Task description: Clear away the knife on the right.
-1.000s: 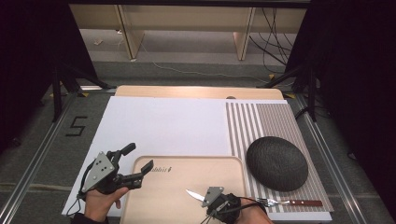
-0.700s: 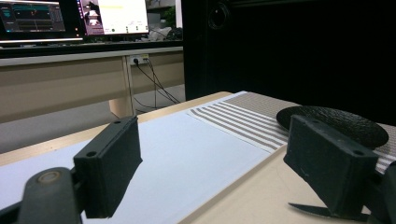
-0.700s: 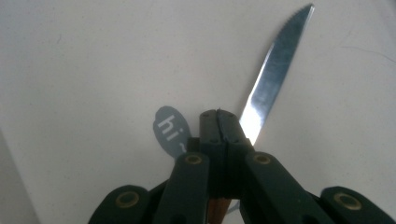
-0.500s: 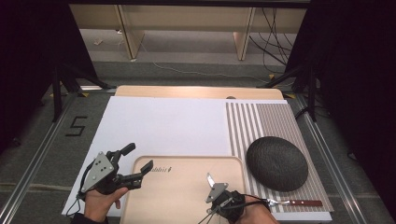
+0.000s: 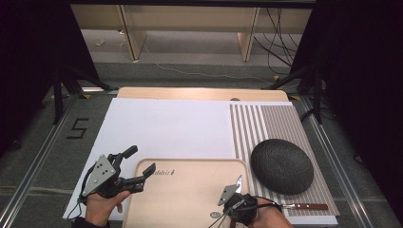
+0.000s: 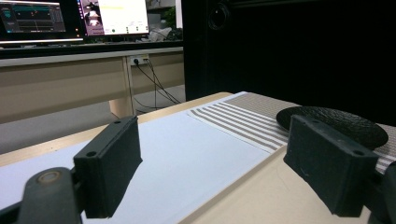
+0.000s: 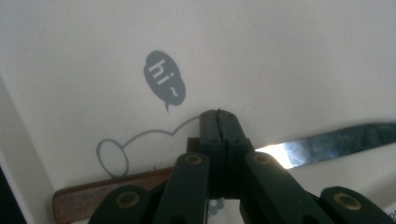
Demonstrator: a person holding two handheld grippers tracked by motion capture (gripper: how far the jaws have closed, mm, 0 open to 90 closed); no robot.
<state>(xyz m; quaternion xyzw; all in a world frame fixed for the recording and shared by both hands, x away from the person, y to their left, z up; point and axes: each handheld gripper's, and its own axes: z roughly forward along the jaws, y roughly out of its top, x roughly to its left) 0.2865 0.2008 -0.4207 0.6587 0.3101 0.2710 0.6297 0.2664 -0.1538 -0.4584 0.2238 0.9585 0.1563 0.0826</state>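
Observation:
My right gripper (image 5: 234, 203) points down over the front right part of a pale wooden tray (image 5: 190, 190). In the right gripper view its jaws (image 7: 218, 112) are pressed together on a knife (image 7: 327, 140) that lies across them, with the wooden handle to the left and the shiny blade to the right. From above, the blade (image 5: 234, 188) sticks out away from the person. My left gripper (image 5: 141, 161) hovers at the tray's front left corner. Its jaws stand wide apart with nothing between them (image 6: 219, 163).
A black textured plate (image 5: 281, 166) rests on a striped placemat (image 5: 266, 123) to the right of the tray. Another utensil with a wooden handle (image 5: 306, 206) lies at the placemat's front edge. A white mat (image 5: 161, 128) covers the table's middle. The tray bears a "hi~" print (image 7: 163, 79).
The knife in my right gripper has swung round: its blade pointed left across the tray and now points away from the person. The right hand shifted slightly right. The left gripper kept still.

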